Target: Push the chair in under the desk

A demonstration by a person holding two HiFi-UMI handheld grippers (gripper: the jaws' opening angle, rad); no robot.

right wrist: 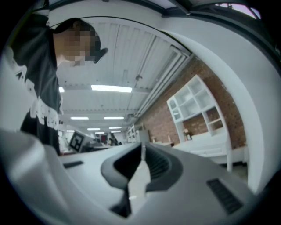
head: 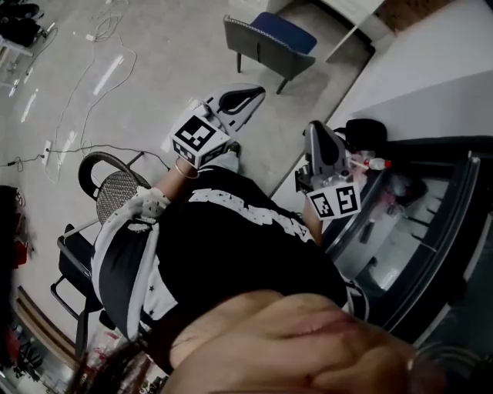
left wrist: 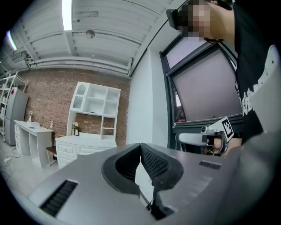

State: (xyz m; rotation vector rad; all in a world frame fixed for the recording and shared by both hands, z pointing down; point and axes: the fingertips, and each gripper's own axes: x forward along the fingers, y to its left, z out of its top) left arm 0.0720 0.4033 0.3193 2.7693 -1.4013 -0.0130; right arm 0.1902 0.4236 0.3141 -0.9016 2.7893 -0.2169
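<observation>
Chair is a word that fits two things here, and I cannot settle which one the task means. The nearer one, a black mesh-backed chair, stands at the lower left of the head view, just beside the person's sleeve. Its seat and legs are largely hidden behind the black shirt. A blurred shape close to the camera fills the bottom of that view and covers whatever lies beneath it. Further out, the left gripper and right gripper are held out ahead of the body, roughly level. Each gripper view shows its own jaws brought together with nothing between them. That suits the job, I judge, since shoving furniture calls for a blunt closed tip and no grasp. Neither claw touches any chair. To the right of the right gripper, a dark window frame holds clutter too smeared to name. Loose cables trail over the floor at the upper left. Farthest off, at the top centre, a blue-seated chair stands on open floor, near but apart from what looks like a white desk. The frame edge cuts that desk off, so its underside cannot be seen. Both grippers point that way, so I take this farther pair as the likelier target.
</observation>
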